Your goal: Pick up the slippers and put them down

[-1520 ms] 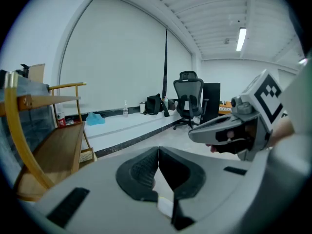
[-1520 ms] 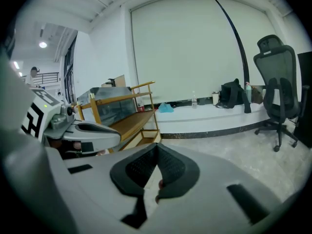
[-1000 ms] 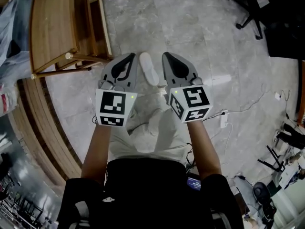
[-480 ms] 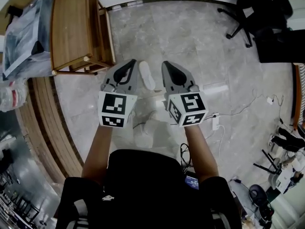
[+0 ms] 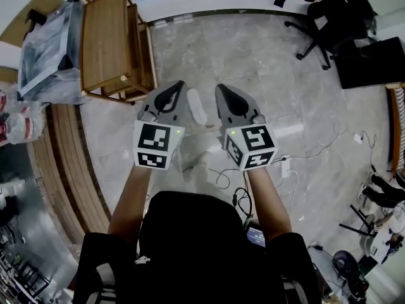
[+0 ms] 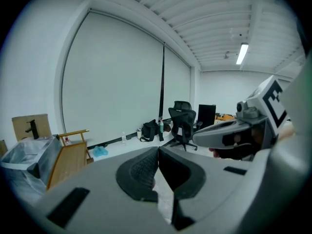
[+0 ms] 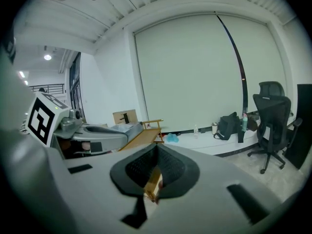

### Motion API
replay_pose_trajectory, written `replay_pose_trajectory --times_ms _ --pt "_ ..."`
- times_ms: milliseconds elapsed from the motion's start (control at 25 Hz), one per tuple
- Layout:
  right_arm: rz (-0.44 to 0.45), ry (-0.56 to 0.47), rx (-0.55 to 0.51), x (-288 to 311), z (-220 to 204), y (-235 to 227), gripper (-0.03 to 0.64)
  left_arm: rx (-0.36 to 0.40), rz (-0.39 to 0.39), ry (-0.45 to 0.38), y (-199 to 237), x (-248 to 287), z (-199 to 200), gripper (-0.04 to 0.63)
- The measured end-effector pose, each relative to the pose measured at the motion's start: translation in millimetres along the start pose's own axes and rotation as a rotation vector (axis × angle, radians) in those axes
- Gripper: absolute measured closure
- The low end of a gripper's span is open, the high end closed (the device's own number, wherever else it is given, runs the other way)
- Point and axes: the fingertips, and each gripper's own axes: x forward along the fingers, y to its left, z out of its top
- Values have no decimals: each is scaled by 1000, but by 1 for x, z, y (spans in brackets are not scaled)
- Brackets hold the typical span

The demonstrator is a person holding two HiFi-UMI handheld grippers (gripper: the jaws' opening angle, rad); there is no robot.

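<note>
Head view shows a white slipper (image 5: 197,106) lying on the floor (image 5: 253,49), well below the left tool (image 5: 176,88) and right tool (image 5: 223,90). Both are clenched on nothing, so reaching down like this would likely shove it aside, and loose cables (image 5: 221,177) near the feet could snag.

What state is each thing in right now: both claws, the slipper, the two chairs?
left claw: shut, holding nothing
right claw: shut, holding nothing
white slipper: lying on the floor, not held
wooden chair: standing upright
office chair: standing upright
</note>
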Motion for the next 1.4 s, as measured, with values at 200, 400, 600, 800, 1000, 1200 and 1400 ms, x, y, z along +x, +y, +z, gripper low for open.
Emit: replay_pose_trajectory --times_ms 200,400,600,800,1000,1200,1400 --pt "27 -34 -47 -28 13 17 618 -7 43 -45 -16 -29 14 589" --pt "66 -69 -89 -61 23 39 618 -8 78 -78 -39 -66 21 589" --pt "94 -101 -121 -86 33 57 618 8 121 -105 -51 -97 28 589" --pt "112 -131 -144 -99 46 76 618 2 128 -136 -56 -119 41 589" --pt "114 -140 -158 -107 53 88 618 -6 123 -170 -59 -130 51 589" --pt "107 -149 -168 -106 62 104 618 2 101 -211 -53 -145 61 589" --pt "84 -172 -163 -103 74 127 618 3 103 -234 -31 -170 69 589"
